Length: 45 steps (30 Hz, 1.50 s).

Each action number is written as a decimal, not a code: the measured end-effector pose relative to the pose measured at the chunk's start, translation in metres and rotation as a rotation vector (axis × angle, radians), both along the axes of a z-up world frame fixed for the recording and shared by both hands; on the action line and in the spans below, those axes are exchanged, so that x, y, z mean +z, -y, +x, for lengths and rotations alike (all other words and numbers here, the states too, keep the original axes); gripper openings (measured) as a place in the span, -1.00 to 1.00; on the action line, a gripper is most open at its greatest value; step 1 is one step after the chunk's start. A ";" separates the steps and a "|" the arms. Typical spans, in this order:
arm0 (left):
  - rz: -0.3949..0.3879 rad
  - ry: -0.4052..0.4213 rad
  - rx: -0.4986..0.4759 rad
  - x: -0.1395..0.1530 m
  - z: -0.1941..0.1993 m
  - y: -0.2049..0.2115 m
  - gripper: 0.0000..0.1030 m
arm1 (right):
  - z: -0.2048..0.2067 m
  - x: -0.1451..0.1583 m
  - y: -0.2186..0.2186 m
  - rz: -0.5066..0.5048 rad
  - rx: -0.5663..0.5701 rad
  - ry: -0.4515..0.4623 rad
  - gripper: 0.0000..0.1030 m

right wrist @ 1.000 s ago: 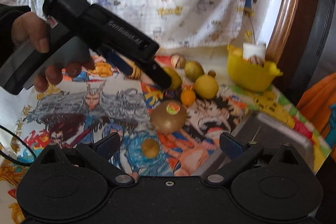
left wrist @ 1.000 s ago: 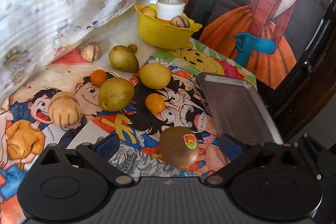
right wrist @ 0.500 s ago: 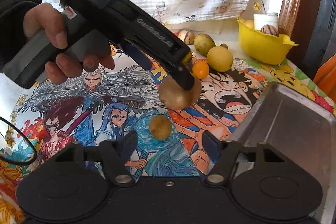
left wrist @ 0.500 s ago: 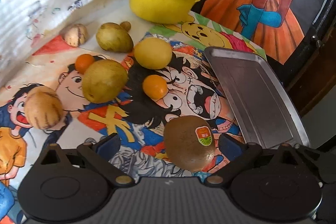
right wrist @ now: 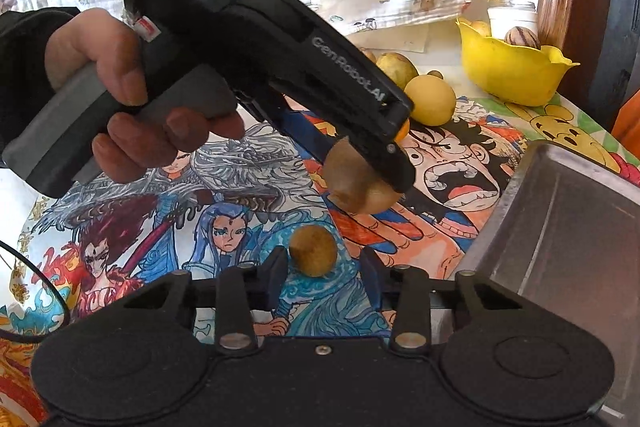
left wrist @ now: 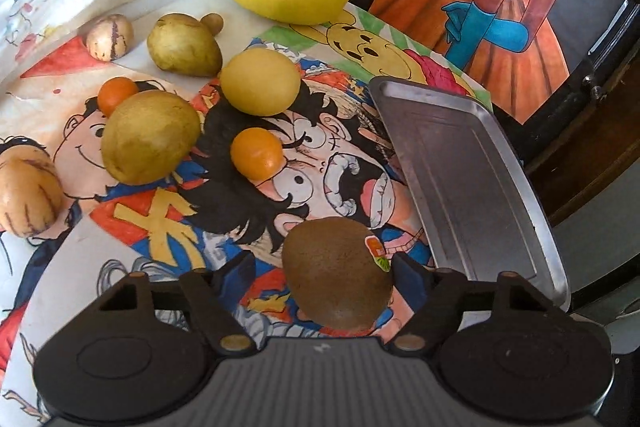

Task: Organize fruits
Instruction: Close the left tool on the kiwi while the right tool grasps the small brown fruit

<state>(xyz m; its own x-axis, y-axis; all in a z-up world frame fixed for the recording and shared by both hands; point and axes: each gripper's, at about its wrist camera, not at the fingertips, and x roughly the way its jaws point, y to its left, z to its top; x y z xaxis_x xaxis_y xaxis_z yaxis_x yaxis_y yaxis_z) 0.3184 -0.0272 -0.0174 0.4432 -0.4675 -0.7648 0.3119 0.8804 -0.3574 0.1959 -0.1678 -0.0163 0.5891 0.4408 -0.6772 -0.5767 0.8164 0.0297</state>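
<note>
Left wrist view showed the left gripper (left wrist: 324, 267) spread around the kiwi (left wrist: 338, 273), its right finger touching the stickered side and the left finger apart from it, beside the tray (left wrist: 480, 187) at the desk's right edge. The step in hand looked like the grasp; next the fingers would need to close evenly, then lift toward the tray. The right gripper (right wrist: 324, 269) sat open around a small brown fruit (right wrist: 313, 251), its left finger just beside it.
</note>
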 end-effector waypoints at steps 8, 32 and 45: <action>-0.033 -0.019 -0.008 -0.003 0.003 0.007 0.23 | 0.001 -0.001 -0.003 0.017 0.007 -0.005 -0.36; 0.039 0.007 -0.041 -0.002 0.009 0.031 0.19 | 0.000 -0.002 -0.004 0.036 -0.004 -0.007 -0.45; 0.016 0.023 -0.014 -0.003 0.000 0.025 0.15 | -0.010 0.004 0.014 0.077 -0.044 -0.006 -0.46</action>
<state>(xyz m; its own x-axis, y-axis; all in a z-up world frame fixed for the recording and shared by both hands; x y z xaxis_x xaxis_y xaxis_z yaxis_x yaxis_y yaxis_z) 0.3181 -0.0527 -0.0201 0.4543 -0.4620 -0.7617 0.3322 0.8812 -0.3363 0.1861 -0.1819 -0.0121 0.6051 0.4653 -0.6460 -0.5399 0.8362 0.0965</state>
